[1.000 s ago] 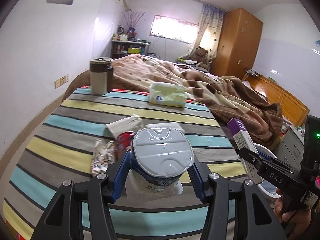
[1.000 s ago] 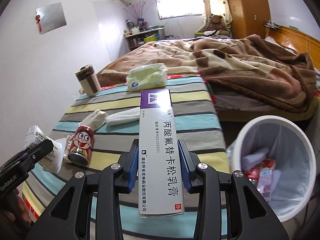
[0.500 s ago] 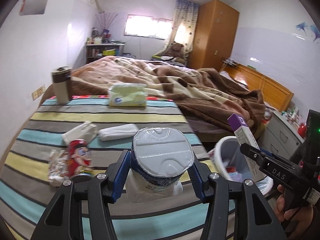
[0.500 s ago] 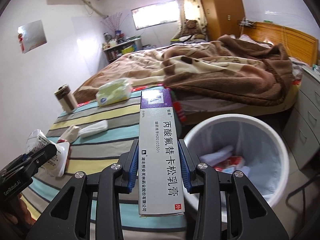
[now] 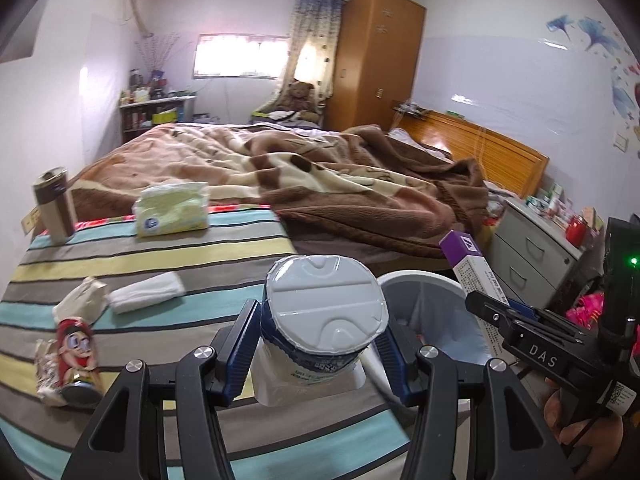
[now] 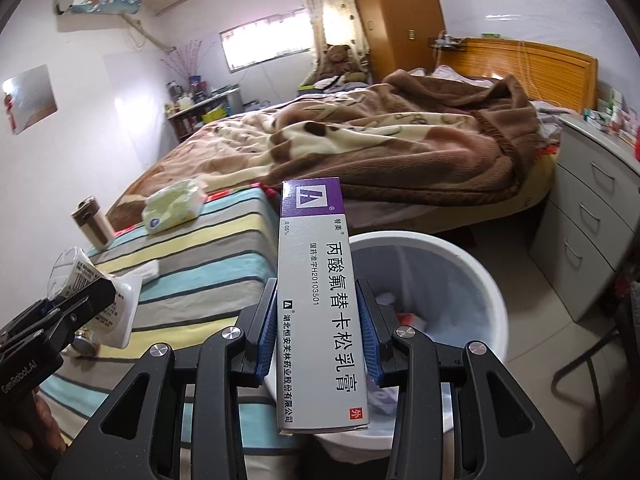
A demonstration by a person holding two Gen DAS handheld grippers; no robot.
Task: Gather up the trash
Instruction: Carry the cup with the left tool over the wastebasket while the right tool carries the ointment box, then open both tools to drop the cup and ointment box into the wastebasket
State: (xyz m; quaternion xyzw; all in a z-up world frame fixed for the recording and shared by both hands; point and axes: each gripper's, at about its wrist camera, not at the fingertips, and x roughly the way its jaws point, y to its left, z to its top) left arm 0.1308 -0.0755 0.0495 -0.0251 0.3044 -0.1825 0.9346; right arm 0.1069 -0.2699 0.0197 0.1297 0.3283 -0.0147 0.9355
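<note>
My left gripper (image 5: pixel 316 350) is shut on a white yogurt cup (image 5: pixel 324 312) with a foil lid, held over the table's right edge beside the white trash bin (image 5: pixel 432 284). My right gripper (image 6: pixel 318 330) is shut on a purple-and-white medicine box (image 6: pixel 318 292), held upright above the near rim of the bin (image 6: pixel 486 280), which has trash inside. The box also shows in the left wrist view (image 5: pixel 472 268), and the cup in the right wrist view (image 6: pixel 100 292). On the striped table (image 5: pixel 160 256) lie a red cartoon can (image 5: pixel 76 356), a crumpled wrapper (image 5: pixel 82 300) and a folded tissue (image 5: pixel 146 296).
A tissue pack (image 5: pixel 172 208) and a brown tumbler (image 5: pixel 54 208) stand at the table's far edge. A bed with a brown blanket (image 5: pixel 340 184) lies behind. A grey drawer unit (image 6: pixel 592 216) stands right of the bin.
Both grippers have swung right with their loads, from over the table to the bin. The bin now sits right below the box and beside the cup.
</note>
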